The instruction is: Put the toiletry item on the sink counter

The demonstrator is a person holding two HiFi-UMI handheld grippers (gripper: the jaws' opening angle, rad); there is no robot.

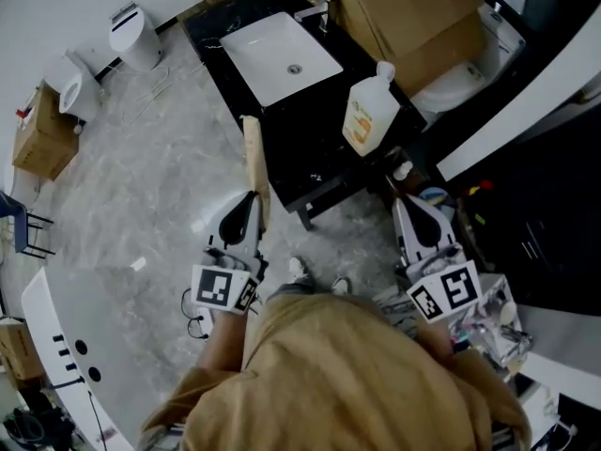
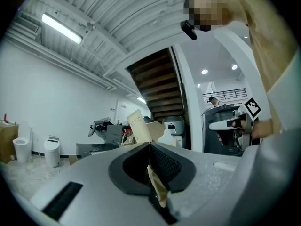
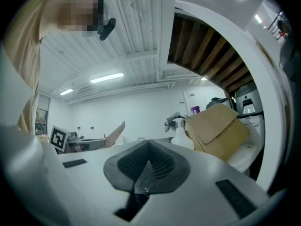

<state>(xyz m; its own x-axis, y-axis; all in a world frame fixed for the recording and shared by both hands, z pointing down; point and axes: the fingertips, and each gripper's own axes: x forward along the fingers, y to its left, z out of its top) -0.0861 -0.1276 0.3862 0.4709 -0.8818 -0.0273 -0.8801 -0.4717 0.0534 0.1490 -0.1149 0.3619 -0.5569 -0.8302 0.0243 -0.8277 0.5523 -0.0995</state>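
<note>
Now, left hand-held gripper [image 1: 251, 198] tight on tan packet [image 1: 254, 153]; right hand-held gripper [image 1: 405, 205] together, empty.

The near half of the desk [image 1: 302, 163], between the basin [image 1: 282, 56] and the front edge, is bare dark top. It is open to anything coming in over the front or left edge. A bottle [image 1: 369, 113] stands upright at the right edge and blocks that side. A cardboard box [image 1: 413, 17] crowds the far right corner. The left tongs [image 1: 252, 195], clamped on a packet [image 1: 254, 158], sit near the front left corner, with open floor [image 1: 160, 186] to their left.
</note>
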